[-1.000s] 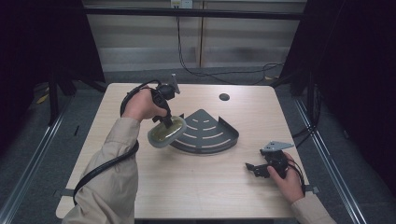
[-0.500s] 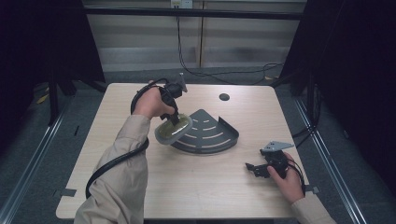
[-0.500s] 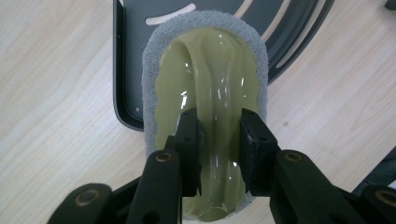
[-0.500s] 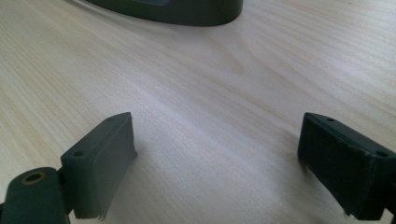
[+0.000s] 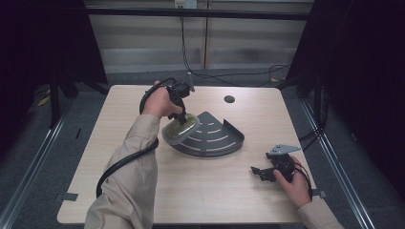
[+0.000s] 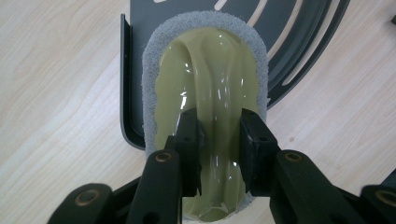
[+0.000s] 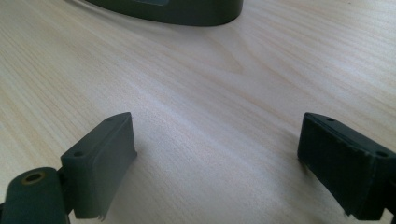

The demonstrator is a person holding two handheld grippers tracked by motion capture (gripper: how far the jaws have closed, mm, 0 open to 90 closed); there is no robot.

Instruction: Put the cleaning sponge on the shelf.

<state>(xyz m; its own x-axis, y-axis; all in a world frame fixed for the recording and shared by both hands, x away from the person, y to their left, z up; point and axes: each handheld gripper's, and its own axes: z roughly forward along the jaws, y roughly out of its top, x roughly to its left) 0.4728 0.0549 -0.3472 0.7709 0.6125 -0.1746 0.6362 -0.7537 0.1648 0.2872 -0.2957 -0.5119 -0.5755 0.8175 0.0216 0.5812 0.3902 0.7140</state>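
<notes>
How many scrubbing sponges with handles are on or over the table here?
1: an oval scrubber with a grey pad and yellow-green plastic handle, held by the left gripper over the dark slotted corner tray's left edge.

The worktop (image 5: 200, 191) lies bare across its whole near half, giving open passage between the two forearms. The main obstacle is the dark quarter-round tray (image 5: 215, 138) at the middle: its raised straight walls stand along the far and right edges, while its curved front is low. The left gripper (image 5: 184, 118) and its scrubbing pad (image 6: 205, 88) overhang the tray's left corner, blocking that side, and a thick cable (image 5: 119, 164) loops beside the left sleeve. The right gripper (image 7: 217, 163) rests near the right edge with bare wood between its wide-apart jaws and a clear stretch up to the tray's curved rim. A small dark hole (image 5: 229, 99) marks the far side.
</notes>
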